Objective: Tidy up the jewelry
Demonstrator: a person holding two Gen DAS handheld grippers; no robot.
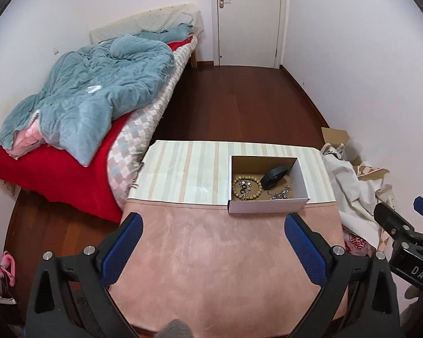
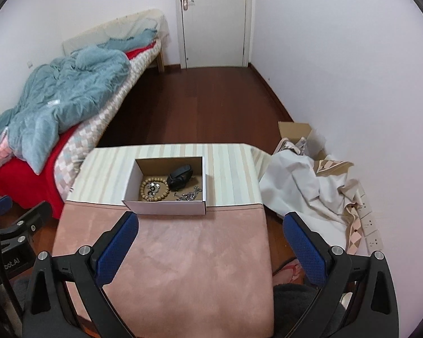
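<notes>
- Both tools hang back over the near, pink part of the table (image 1: 211,253), neither touching anything.
- The left gripper (image 1: 213,242) has its blue-padded fingers spread wide with nothing between them; the right gripper (image 2: 211,242) is just as wide and just as empty.
- The jewelry is all inside the open cardboard box (image 1: 268,207), which sits where the pink cloth meets the striped cloth (image 1: 183,169).
- In the box I can make out a wooden bead bracelet (image 1: 246,187) on the left side, with some small dark and silvery pieces (image 1: 244,187) lying within its ring.
- A black band (image 1: 275,175), perhaps a watch or fitness strap, leans toward the far right corner.
- A silver chain (image 1: 280,194) lies tangled on the box floor toward the near right.
- No jewelry shows loose on either cloth, so the gathering looks done to me.
- What may remain, by my guess, is separating the tangled pieces, though nothing here shows a tray or divider for that.
- The task seems at or close to its end.
</notes>
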